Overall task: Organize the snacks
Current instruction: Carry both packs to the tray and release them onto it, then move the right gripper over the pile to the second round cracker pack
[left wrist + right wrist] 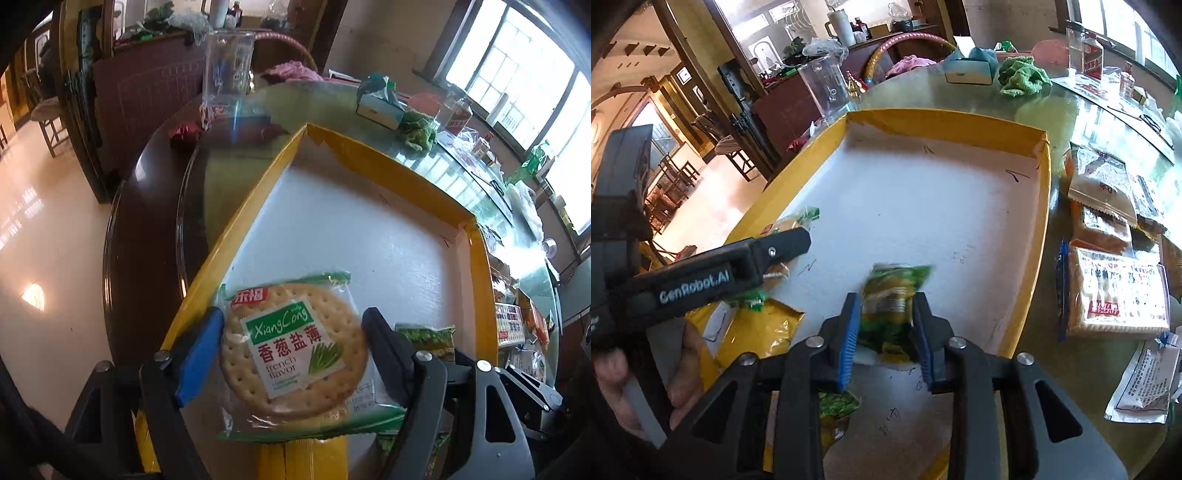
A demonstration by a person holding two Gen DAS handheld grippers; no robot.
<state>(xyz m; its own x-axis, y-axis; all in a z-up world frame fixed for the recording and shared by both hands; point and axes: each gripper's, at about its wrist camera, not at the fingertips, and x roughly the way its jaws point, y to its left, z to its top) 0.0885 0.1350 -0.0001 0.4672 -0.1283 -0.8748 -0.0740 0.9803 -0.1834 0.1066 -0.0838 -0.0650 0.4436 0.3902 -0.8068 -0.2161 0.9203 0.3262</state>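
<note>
- Progress: the yellow-rimmed tray (1043, 206) is mostly bare; several biscuit packets (1115, 291) wait on the table (1067, 369) beside it.
- Left gripper (293, 354), angled steeply down over the tray's near corner: jaws wide, flanking the round cracker packet (295, 350) (contact unclear).
- Right gripper (886, 325), also angled down: small green packet (894, 291) sits between its blue pads (849, 332); grip uncertain, packet blurred.

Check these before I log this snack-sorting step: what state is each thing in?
Round cracker packet in green-edged clear wrapper: sealed, gripped at both sides.
Left gripper: closed on the cracker packet, over the tray.
Small green snack packet: sealed, blurred, sitting loose between the jaws.
Right gripper: open.
Yellow-rimmed white cardboard tray: open-topped, far corner torn.
Clear plastic jug: upright, apparently empty.
</note>
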